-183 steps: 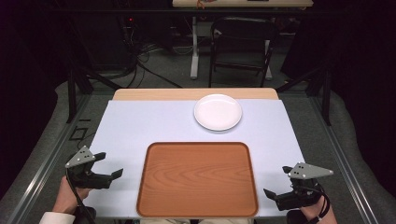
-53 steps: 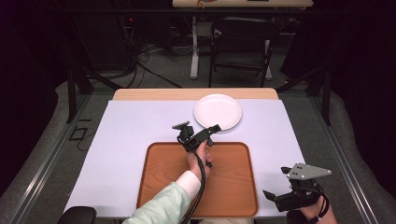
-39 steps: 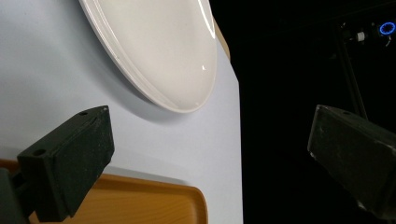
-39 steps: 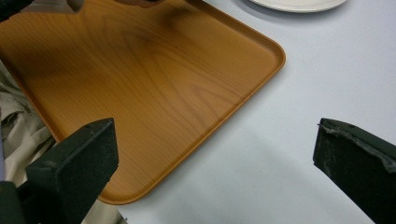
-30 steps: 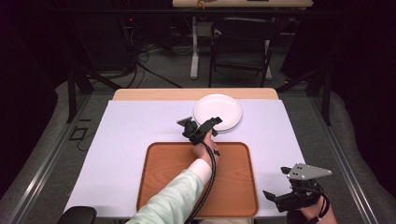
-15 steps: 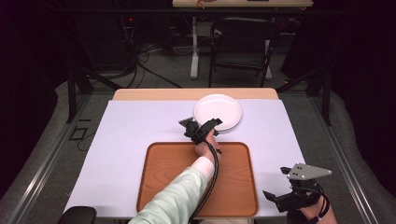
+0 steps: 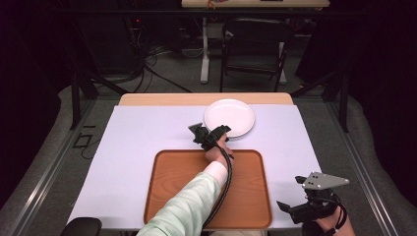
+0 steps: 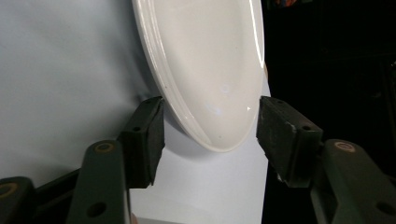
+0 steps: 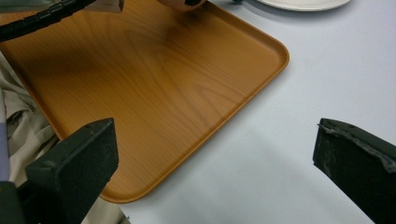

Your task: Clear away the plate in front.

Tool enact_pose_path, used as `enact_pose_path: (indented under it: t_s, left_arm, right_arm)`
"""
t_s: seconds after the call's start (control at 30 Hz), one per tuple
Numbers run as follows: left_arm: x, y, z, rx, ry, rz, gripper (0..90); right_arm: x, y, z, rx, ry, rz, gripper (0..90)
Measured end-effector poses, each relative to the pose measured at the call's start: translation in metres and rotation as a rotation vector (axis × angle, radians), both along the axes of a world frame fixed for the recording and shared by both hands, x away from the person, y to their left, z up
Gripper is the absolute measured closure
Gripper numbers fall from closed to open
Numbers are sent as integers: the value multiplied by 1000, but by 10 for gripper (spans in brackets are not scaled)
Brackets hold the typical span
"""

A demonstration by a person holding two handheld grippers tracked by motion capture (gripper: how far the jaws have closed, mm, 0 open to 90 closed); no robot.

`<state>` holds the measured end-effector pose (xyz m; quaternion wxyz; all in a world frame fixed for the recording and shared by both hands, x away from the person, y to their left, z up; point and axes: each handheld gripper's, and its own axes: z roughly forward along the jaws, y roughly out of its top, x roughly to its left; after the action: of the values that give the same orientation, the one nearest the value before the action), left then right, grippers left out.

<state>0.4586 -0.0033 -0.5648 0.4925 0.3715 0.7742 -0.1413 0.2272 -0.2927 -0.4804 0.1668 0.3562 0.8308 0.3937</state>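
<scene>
One plate [image 7: 229, 117], one tray [image 7: 208, 189], apparently one chair [image 7: 256, 49].

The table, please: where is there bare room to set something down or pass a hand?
The tray is bare left of the sleeve. The cloth lies open from its left edge to the tray and plate, and between tray and right gripper. It is crowded at the plate's near rim, where the left gripper has been closing its jaws around it.

No legible text or labels anywhere
</scene>
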Motion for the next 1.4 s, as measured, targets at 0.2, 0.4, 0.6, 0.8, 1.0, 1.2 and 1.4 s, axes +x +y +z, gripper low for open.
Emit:
enact_pose_path:
  t_s: [0.2,0.4,0.6,0.8,1.0,1.2,1.4]
  left_arm:
    - [5,1,-6,13,14,39,474]
    - [6,-3,-8,20,2,56,516]
    - [7,-4,-12,38,2,54,633]
    - [8,-1,-19,18,0,47,777]
    - [13,5,-19,0,-18,20,802]
    - [16,6,-3,96,-115,-36,862]
    - [18,8,10,225,-219,-106,869]
  right_arm:
    - [0,0,0,-1,4,1,0]
    - [1,0,0,-2,6,3,0]
    - [1,0,0,-3,9,4,0]
    - [1,0,0,-3,9,4,0]
    - [1,0,0,-1,10,3,0]
    - [1,0,0,-1,9,3,0]
    - [1,0,0,-2,7,2,0]
